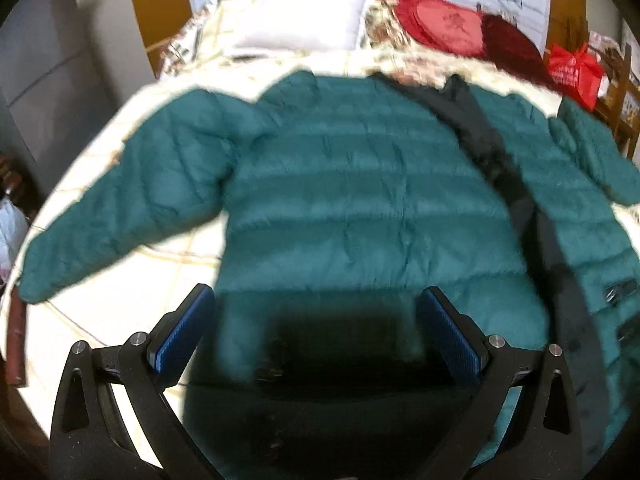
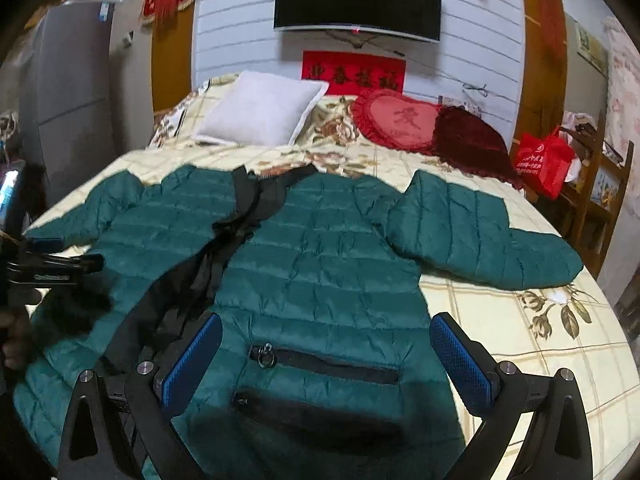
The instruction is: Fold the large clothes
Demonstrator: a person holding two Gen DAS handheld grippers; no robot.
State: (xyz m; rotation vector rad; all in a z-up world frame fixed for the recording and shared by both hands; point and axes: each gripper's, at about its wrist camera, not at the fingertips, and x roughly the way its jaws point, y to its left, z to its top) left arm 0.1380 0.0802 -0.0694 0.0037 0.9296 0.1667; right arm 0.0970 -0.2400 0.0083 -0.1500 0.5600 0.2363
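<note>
Jacket, a teal quilted puffer, is lying spread flat and front-up on the bed, its collar pointing away toward the white pillow and its hem coming toward both tools, so its long axis is running straight ahead along the fingers. Both sleeves are sticking out sideways across that axis, the left sleeve reaching out toward the left edge of the bed and the right sleeve toward the right edge. A dark open front placket is dividing the two halves. The left gripper is hovering over the left half near the hem with its jaws spread wide and grasping nothing; the right gripper is hovering likewise released over the right half, just above the zip pocket. Each tool is sitting nearer its own sleeve, so a first fold inward would probably be calling for a sideways reach outward, left tool to the left sleeve and right tool to the right one.
</note>
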